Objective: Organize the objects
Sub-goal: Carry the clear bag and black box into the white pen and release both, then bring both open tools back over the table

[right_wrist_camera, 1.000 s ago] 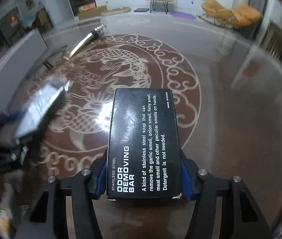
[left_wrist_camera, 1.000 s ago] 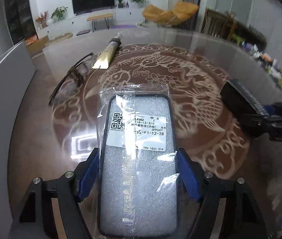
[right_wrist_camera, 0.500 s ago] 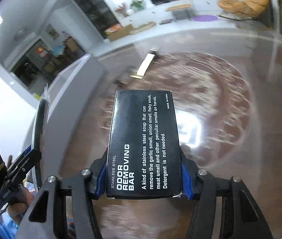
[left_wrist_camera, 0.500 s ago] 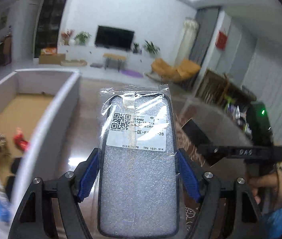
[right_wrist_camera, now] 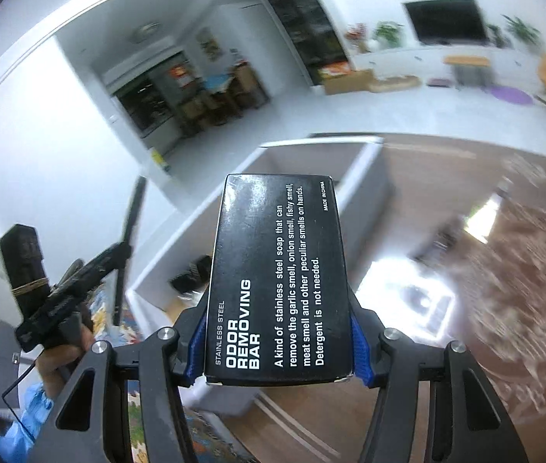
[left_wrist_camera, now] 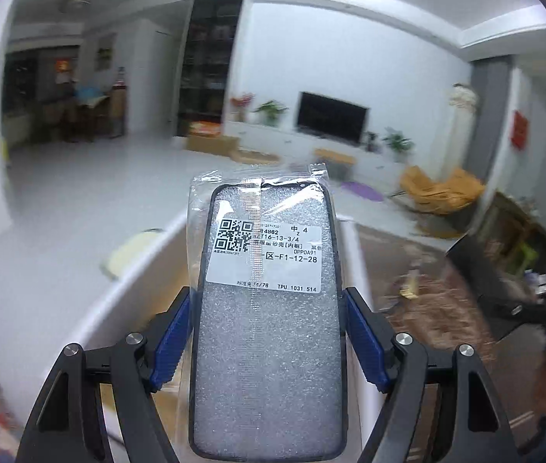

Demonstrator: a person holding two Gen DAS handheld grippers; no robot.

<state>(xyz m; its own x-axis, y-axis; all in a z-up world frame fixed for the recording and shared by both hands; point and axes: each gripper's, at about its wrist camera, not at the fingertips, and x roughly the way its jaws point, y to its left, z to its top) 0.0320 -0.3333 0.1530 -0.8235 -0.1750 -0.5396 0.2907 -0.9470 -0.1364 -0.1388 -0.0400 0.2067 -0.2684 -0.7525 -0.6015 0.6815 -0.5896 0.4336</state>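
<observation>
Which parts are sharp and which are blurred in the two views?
Left wrist view: the bagged phone case is sharp, with glare streaks on its plastic; the room behind is soft. Right wrist view: the black box is sharp; the patterned table is smeared, with a bright reflection.

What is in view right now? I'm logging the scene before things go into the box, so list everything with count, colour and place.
phone case in clear bag: one, black rim, white label; between the left pads.
soap bar box: one, black with white print; between the right pads.
storage box: one, white walls; beyond the held items, dark things inside.
table: one, brown with pale pattern; right of the box.
television: one, black; far wall.
chairs: orange; past the table.
left gripper: black, blue pads.
right gripper: black, blue pads.
hand: one, blue sleeve, holding the left gripper.
</observation>
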